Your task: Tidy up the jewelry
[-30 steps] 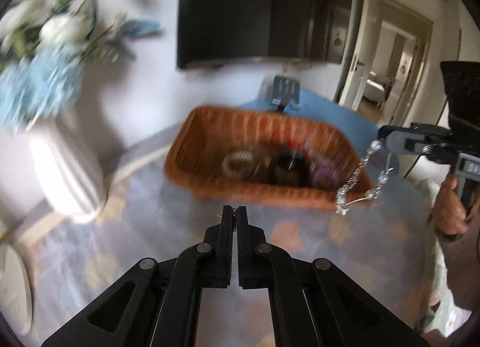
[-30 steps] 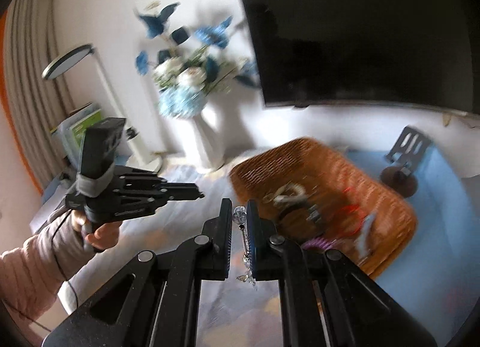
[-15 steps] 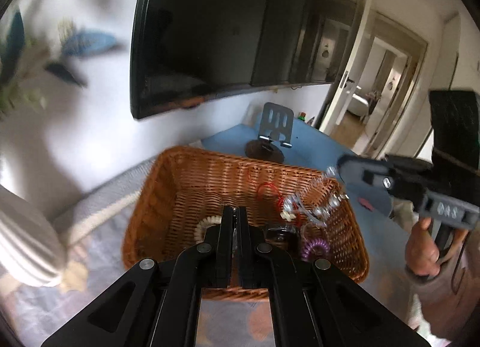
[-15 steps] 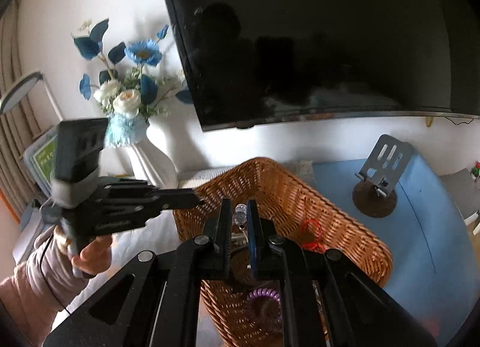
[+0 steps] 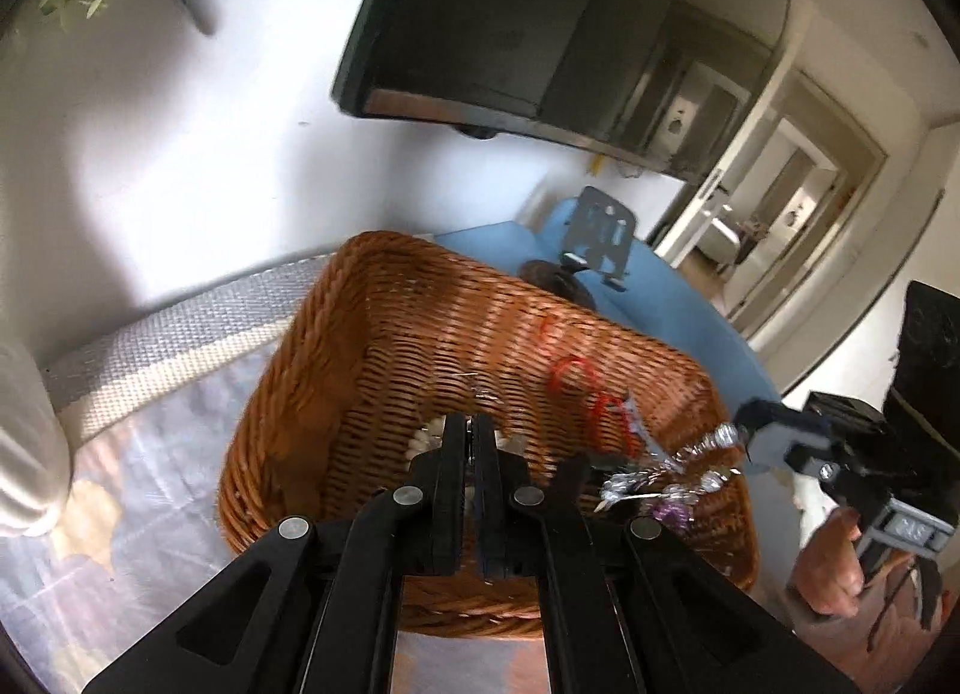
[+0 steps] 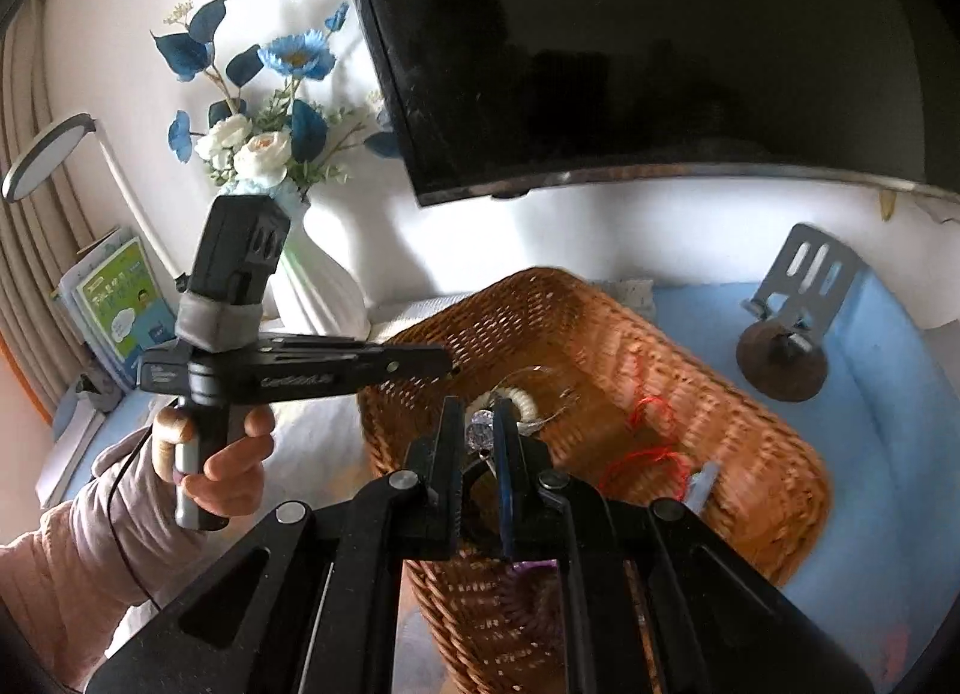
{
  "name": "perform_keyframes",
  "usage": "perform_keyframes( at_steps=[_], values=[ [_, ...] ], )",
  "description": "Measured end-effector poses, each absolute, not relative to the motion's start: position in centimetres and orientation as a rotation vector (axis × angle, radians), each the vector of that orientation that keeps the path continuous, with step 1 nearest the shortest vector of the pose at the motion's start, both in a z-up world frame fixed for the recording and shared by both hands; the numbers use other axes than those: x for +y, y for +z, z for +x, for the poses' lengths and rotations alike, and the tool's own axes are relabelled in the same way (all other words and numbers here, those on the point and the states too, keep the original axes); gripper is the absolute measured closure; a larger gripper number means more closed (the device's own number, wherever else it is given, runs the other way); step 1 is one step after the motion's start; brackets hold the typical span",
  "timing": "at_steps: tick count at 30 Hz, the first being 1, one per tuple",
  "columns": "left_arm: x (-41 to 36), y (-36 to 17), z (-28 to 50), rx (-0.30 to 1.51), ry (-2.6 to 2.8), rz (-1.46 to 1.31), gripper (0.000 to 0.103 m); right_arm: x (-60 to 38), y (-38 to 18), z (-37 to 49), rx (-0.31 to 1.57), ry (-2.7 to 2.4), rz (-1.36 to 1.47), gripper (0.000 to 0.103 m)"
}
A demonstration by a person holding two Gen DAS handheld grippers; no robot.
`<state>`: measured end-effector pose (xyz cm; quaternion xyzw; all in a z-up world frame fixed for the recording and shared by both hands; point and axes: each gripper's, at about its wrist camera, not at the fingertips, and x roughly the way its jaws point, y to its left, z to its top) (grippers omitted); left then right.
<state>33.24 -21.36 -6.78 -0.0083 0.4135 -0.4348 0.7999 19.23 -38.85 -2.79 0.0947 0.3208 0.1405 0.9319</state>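
A silver beaded bracelet (image 5: 672, 472) is clamped between the pads of the right gripper (image 6: 483, 431), its strand dangling over the wicker basket (image 5: 384, 334), at the basket's right rim as the left wrist view shows it. Inside the basket lie a red cord bracelet (image 6: 645, 463), a cream coiled band (image 6: 522, 397) and something purple (image 5: 672, 514). The left gripper (image 5: 470, 442) is above the basket's near rim, jaws pressed together on nothing. Behind the basket stands a metal phone stand (image 6: 792, 322); to its left, a white vase (image 6: 321, 280) of blue flowers.
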Motion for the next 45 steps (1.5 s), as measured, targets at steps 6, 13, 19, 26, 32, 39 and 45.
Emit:
perform_keyframes(
  at_steps=[6,13,19,26,32,39,45],
  values=[
    [-20.0,-7.2,33.3,0.939,-0.994,-0.094,0.052,-38.1,-3.7,19.4,0.691,0.278,0.171,0.089],
    [-17.7,-4.5,30.2,0.899,-0.963,-0.094,0.051,-40.3,-1.1,16.4,0.637,0.241,0.268,0.071],
    [-15.3,1.1,24.0,0.775,-0.955,-0.075,0.050,-39.1,3.8,10.3,0.563,0.195,0.261,0.065],
    [-14.1,5.9,13.2,0.593,-0.678,0.115,0.042,-35.8,4.9,3.4,0.539,0.013,0.276,0.051],
    [-12.6,4.8,5.5,0.556,-0.597,0.156,0.030,-32.6,3.3,-1.1,0.537,-0.146,0.248,0.051],
    [-10.7,2.4,2.5,0.578,-0.473,0.142,0.030,-30.7,2.3,-3.2,0.559,-0.237,0.219,0.051],
    [-10.8,1.5,2.0,0.566,-0.430,0.181,0.030,-28.9,2.6,-4.0,0.557,-0.269,0.164,0.051]
  ],
)
